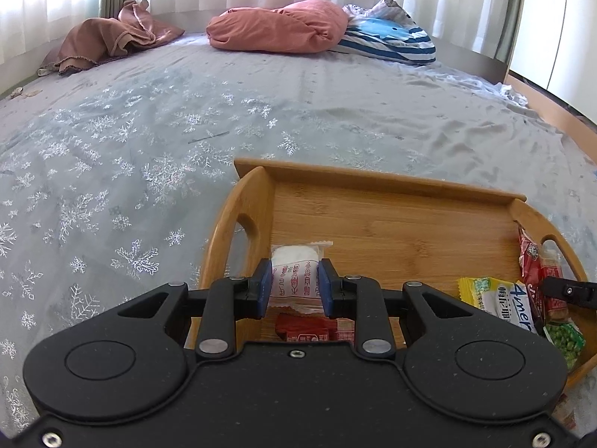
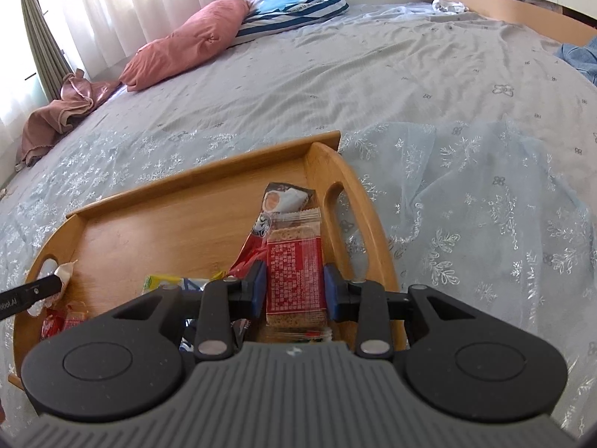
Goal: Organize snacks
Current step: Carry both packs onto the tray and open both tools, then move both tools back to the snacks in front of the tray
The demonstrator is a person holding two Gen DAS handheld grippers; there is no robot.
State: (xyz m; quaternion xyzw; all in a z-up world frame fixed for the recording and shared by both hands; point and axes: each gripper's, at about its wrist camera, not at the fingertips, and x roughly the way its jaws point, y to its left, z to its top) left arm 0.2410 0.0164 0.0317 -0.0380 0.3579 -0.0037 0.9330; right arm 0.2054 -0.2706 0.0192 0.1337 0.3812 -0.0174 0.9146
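My left gripper (image 1: 294,286) has its blue pads closed on a white snack packet (image 1: 296,272) with red print, holding it by its sides over the near left corner of the wooden tray (image 1: 373,181), just inside the left handle cut-out. Under it on the tray floor lies a red wrapper (image 1: 304,330). My right gripper (image 2: 295,286) is closed the same way on a red snack bar (image 2: 295,278) in a clear-ended wrapper, held lengthwise between the pads near the right end of the tray (image 2: 194,183), beside its right handle. Beyond the bar lie a red-and-white packet (image 2: 257,239) and a brown packet with a pale picture (image 2: 285,198), close to the right wall. Further left on the tray are a yellow packet (image 1: 481,291), touching a white one with blue letters (image 1: 516,306), and a green pea packet (image 1: 565,339) at the near edge. The tray sits on a bed with a snowflake-patterned cover (image 1: 130,186); a pink pillow (image 1: 276,26) and a striped blue pillow (image 1: 388,37) lie at the far side.
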